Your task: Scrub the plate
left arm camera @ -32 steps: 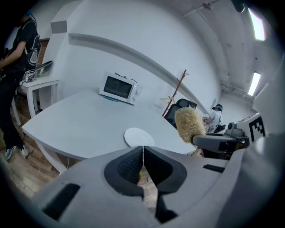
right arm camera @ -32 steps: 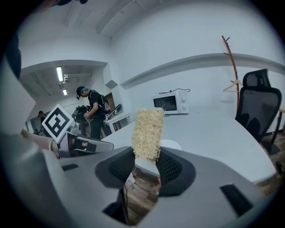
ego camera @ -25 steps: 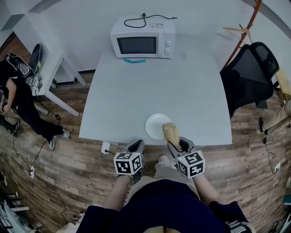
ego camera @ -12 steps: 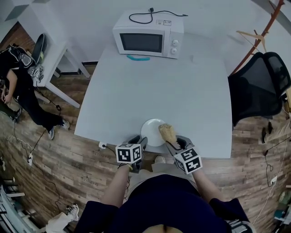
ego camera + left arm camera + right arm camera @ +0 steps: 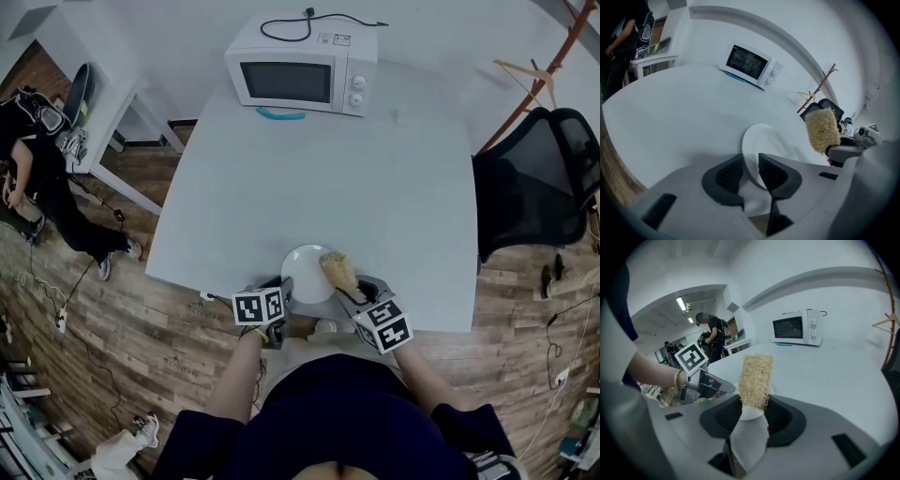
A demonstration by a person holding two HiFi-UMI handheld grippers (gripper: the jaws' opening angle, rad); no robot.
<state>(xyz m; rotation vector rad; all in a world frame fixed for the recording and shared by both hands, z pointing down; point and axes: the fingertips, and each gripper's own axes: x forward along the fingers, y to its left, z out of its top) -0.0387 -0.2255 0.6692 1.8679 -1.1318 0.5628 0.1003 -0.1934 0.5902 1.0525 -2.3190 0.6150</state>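
While the right gripper (image 5: 753, 405) pinches a straw-coloured scrubber (image 5: 755, 379) over the right side of the white plate (image 5: 304, 272), the plate sits at the table's (image 5: 328, 169) near edge; the left gripper (image 5: 750, 160) (its jaws have just been closing) stands parted, the plate's near rim showing in the gap.

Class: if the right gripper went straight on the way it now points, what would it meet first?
Most likely the plate: the sponge clamped in the right gripper sticks out ahead, over the plate, and would touch it first. How far off is unclear.
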